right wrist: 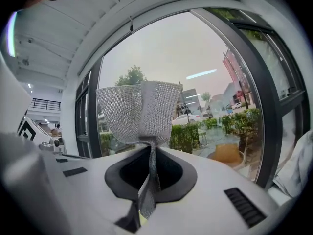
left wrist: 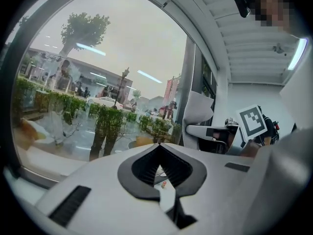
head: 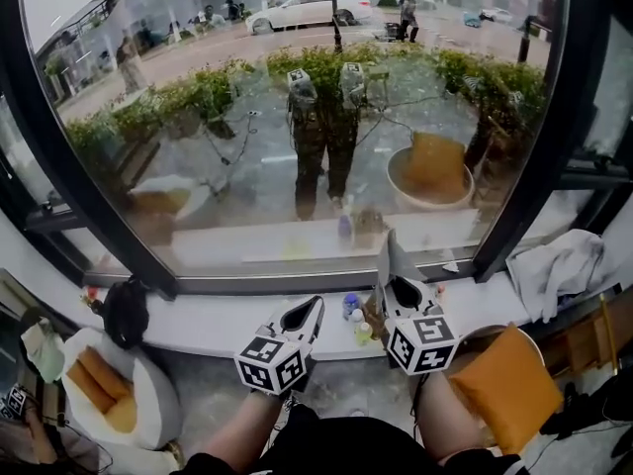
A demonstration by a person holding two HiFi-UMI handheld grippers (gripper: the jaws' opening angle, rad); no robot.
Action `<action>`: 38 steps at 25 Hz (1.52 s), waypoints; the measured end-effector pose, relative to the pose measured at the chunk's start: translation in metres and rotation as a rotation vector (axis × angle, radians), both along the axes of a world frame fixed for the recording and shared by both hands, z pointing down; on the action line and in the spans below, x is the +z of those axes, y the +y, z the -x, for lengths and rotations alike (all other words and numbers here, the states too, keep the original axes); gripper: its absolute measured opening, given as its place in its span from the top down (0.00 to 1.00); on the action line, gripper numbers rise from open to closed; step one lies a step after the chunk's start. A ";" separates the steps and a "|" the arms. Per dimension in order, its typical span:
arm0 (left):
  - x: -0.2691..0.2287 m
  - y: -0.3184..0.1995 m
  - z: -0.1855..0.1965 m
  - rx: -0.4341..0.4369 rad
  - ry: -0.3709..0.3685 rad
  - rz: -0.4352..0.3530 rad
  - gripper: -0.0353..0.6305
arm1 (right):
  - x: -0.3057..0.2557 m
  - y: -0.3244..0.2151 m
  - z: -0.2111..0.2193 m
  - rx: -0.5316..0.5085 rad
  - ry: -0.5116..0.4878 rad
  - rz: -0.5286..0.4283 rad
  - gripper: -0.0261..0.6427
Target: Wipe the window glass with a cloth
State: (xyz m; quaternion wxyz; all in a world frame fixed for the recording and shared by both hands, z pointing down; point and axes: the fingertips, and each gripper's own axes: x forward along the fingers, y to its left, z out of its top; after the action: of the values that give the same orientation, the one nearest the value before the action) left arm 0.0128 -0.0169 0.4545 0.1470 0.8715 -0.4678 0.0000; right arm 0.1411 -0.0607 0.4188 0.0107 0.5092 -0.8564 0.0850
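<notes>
Your right gripper (head: 396,283) was clamped on a grey cloth (right wrist: 142,109). The cloth was pinched at a narrow fold, and its loose part fanned out above the jaws. Your left gripper (head: 315,305) was closed with nothing between its jaws, and it sat low beside the right one. Both were held above the white sill (head: 218,315). The large glass (head: 297,117) stood ahead, and the cloth did not appear to touch it.

To wipe well, you would probably need to lift the right gripper and lay the fanned part flat on the pane, so that fabric met the glass rather than the hard jaw tips. A firm pinch would keep the cloth from slipping out. Overlapping strokes from the top down looked sensible. Small bottles (head: 351,310) stood on the sill between the grippers and could be knocked over by a low pass.
</notes>
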 end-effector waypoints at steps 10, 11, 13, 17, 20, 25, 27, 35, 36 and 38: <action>0.018 -0.003 -0.009 0.006 0.013 0.020 0.94 | 0.023 0.013 -0.001 -0.013 0.010 0.034 0.90; 0.020 -0.002 -0.010 0.009 0.011 0.023 0.94 | 0.025 0.015 0.000 -0.017 0.012 0.036 0.90; 0.021 -0.003 -0.010 0.013 0.007 0.024 0.94 | 0.025 0.018 0.003 -0.023 0.014 0.035 0.90; 0.020 -0.004 -0.009 0.022 0.009 0.027 0.94 | 0.026 0.021 0.007 -0.024 0.018 0.035 0.90; 0.020 -0.004 -0.011 0.021 0.012 0.025 0.94 | 0.028 0.022 0.005 -0.027 0.019 0.039 0.90; 0.020 -0.003 -0.018 0.026 0.013 0.024 0.94 | 0.030 0.023 0.000 -0.026 0.014 0.039 0.90; 0.019 -0.001 -0.021 0.027 0.013 0.020 0.94 | 0.031 0.025 -0.002 -0.027 0.016 0.039 0.90; 0.016 0.003 -0.027 0.034 0.015 0.016 0.94 | 0.030 0.030 -0.005 -0.029 0.017 0.043 0.90; 0.016 0.004 -0.027 0.034 0.014 0.015 0.94 | 0.030 0.030 -0.005 -0.029 0.017 0.043 0.90; 0.016 0.005 -0.027 0.035 0.009 0.013 0.94 | 0.031 0.032 -0.004 -0.031 0.017 0.042 0.90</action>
State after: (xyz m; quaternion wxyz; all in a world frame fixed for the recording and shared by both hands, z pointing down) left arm 0.0401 -0.0120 0.4710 0.1548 0.8785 -0.4520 0.0017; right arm 0.1453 -0.0291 0.4499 0.0300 0.4964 -0.8619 0.0987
